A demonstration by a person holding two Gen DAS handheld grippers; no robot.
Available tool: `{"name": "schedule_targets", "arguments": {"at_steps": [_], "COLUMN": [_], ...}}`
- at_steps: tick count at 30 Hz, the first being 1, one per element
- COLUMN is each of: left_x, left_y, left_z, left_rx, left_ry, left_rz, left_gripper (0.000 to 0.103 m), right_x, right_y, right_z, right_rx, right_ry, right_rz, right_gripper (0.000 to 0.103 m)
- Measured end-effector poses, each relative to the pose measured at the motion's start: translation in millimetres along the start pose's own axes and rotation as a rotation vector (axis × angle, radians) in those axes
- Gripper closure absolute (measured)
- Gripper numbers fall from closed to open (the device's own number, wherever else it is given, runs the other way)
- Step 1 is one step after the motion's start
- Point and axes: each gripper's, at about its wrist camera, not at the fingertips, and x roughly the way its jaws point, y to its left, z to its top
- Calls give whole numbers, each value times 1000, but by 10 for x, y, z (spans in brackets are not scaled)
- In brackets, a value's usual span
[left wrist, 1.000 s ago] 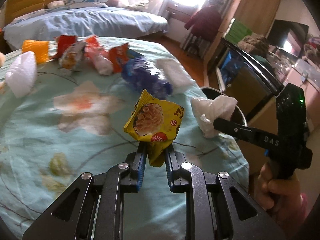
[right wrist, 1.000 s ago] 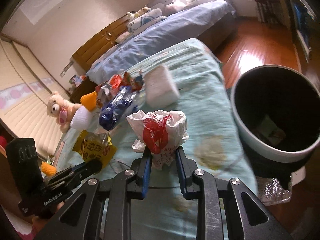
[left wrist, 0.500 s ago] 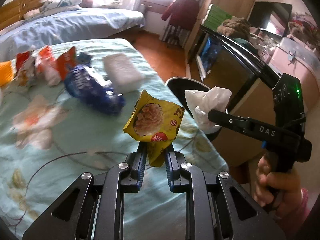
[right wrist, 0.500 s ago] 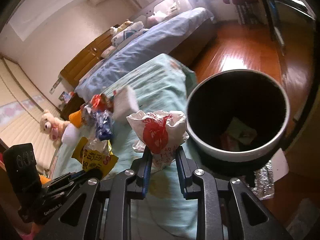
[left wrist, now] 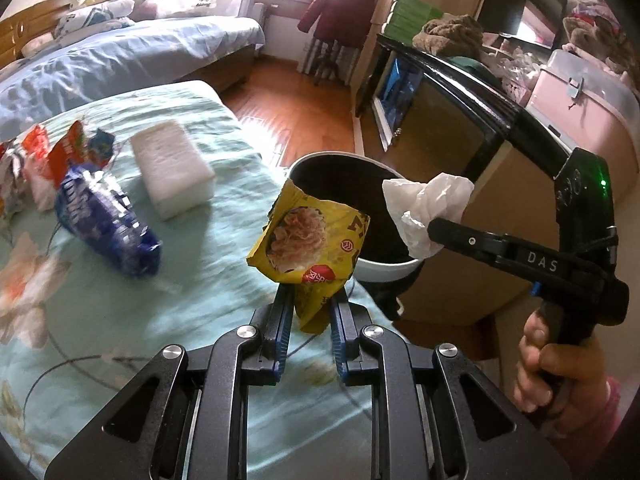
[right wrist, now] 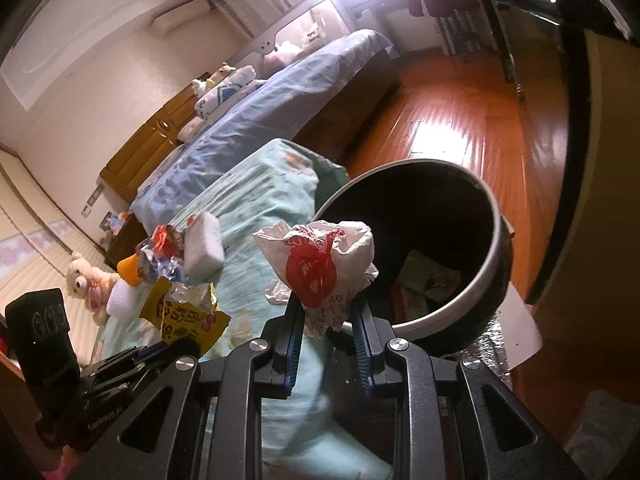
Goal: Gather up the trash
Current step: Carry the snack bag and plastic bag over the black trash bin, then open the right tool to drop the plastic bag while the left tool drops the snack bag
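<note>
1. The left gripper [left wrist: 307, 304] is pinched tight on a yellow wrapper [left wrist: 310, 246]. Carry it toward 1 o'clock until it hangs over the bin [left wrist: 384, 268].
2. The right gripper [right wrist: 327, 322] is squeezing a white bag [right wrist: 320, 266], at the bin's near rim. Move it toward 2 o'clock, over the dark hole.
3. Let go only when each is above the hole, not the bed [left wrist: 100, 312].

Black left gripper [left wrist: 308, 312]: blue pads, silver screws. Right gripper [left wrist: 430, 226] is marked "DAS", green light lit; pink sleeve [left wrist: 592, 420] is worn.
</note>
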Motion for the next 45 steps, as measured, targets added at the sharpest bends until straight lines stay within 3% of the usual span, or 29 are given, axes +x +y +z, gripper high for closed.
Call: {"name": "schedule_targets", "arguments": {"at_steps": [16, 41, 44, 45], "left_x": [319, 762, 776, 771], "left_y": [-302, -343, -344, -338], "left_z": [295, 534, 538, 533], "left_rx": [64, 40, 31, 28], "left_ry": [26, 79, 81, 80], "left_rz": [-17, -20, -24, -24], "left_gripper": [86, 86, 80, 72], "right_x": [0, 248, 252, 254], "right_y": [-291, -482, -496, -502], "right_z": [148, 381, 388, 389], "right_rx": [33, 34, 36, 40], "right_ry": [-9, 27, 22, 22], "right_rz": [-50, -113, -121, -122], "right_gripper": [79, 75, 72, 66]}}
